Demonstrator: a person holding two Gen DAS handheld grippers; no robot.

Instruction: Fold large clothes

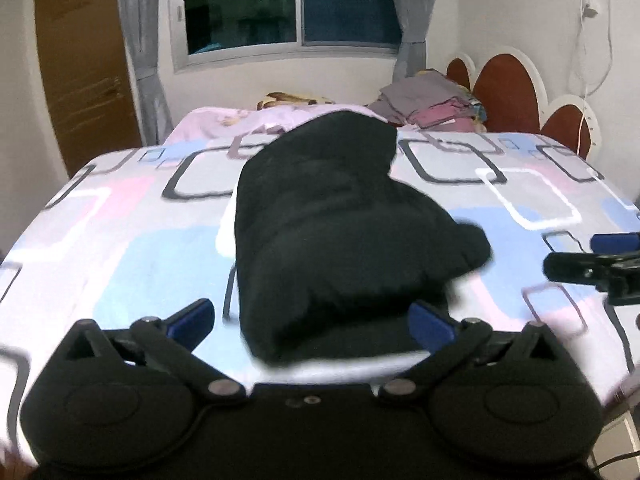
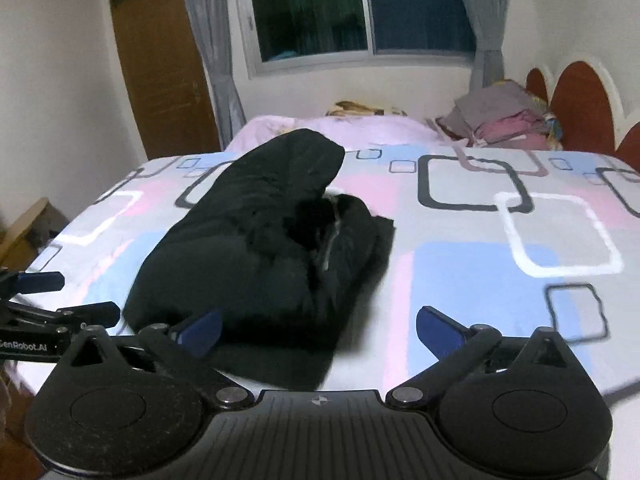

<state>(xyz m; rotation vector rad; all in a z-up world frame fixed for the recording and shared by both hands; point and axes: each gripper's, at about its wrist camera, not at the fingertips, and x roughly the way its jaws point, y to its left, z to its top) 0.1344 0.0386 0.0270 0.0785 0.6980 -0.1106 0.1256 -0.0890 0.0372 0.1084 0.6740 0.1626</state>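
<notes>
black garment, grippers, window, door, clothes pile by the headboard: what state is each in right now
black garment: folded into a bulky bundle, lying on the bed, not held
left gripper: open, empty
right gripper: open, empty
window: shut, dark outside
curtains: drawn aside
door: closed
clothes pile: stacked by the headboard

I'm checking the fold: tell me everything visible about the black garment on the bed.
The bulky black padded garment lies folded into a thick, lumpy bundle on the patterned bedsheet. It looks soft and puffy; a pale line like a zip shows along one fold. One end rises toward the pillows. Neither tool grips it.
</notes>
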